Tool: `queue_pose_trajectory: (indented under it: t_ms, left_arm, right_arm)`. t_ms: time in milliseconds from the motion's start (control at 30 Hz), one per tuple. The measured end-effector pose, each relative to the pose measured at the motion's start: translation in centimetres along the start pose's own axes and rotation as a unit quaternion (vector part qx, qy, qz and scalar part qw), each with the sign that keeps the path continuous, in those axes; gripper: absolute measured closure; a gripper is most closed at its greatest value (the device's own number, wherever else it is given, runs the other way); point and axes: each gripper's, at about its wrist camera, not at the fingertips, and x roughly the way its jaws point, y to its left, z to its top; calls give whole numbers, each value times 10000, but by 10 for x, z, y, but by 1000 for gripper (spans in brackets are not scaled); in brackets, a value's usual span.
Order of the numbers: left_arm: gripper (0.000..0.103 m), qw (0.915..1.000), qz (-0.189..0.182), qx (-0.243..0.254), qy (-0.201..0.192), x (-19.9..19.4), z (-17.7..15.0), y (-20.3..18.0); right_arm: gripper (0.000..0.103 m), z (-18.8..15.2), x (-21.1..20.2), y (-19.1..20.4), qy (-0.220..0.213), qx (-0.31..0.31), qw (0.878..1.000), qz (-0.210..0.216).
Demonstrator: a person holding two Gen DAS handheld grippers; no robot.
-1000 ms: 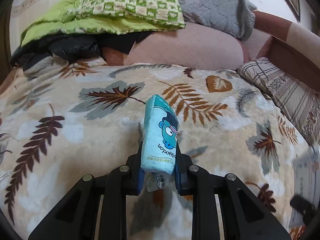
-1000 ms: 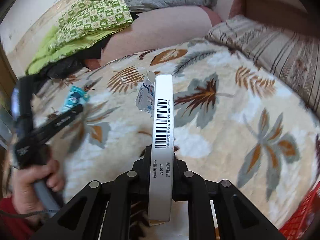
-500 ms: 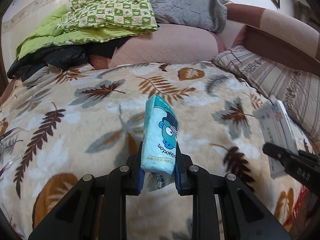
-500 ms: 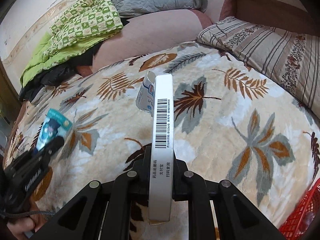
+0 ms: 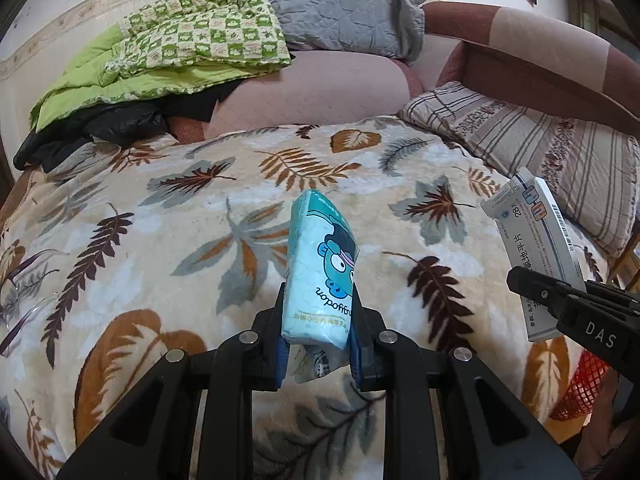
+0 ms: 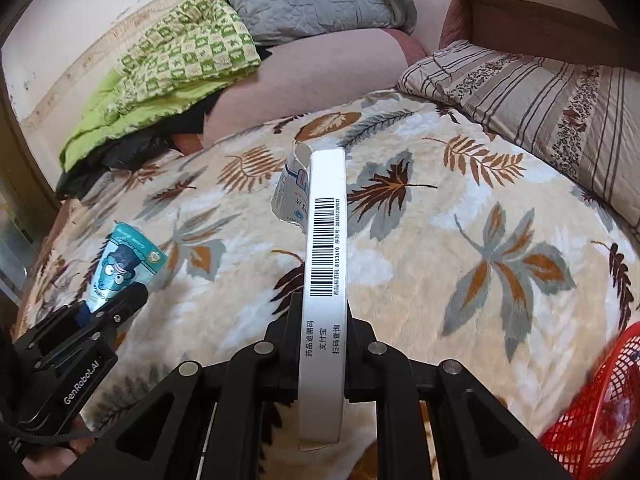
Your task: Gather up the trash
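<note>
Left tongs [image 5: 318,344] clenched on tissue pack [image 5: 322,264], right tongs [image 6: 323,354] on medicine box [image 6: 325,264], basket [image 6: 596,408] cropped.

The right gripper [image 6: 323,340] clamps a white medicine box [image 6: 325,264] above the leaf-patterned bed [image 6: 460,216], a red basket [image 6: 600,412] lower right.

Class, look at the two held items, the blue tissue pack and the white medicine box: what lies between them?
Only bare leaf-print blanket lies between the tissue pack and the medicine box; the right wrist view shows it.

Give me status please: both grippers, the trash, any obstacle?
Left gripper shut on tissue pack. Right gripper shut on medicine box. Red basket at lower right, nothing blocking.
</note>
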Motion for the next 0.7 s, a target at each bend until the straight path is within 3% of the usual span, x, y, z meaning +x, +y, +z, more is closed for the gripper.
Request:
queue_pose_trajectory:
  t_ms: [700]
  left_arm:
    - [80,9991,139,302,-273,-41,-14,-30]
  right_arm:
    - [88,-24,-38,-25,-186,359,9983,419]
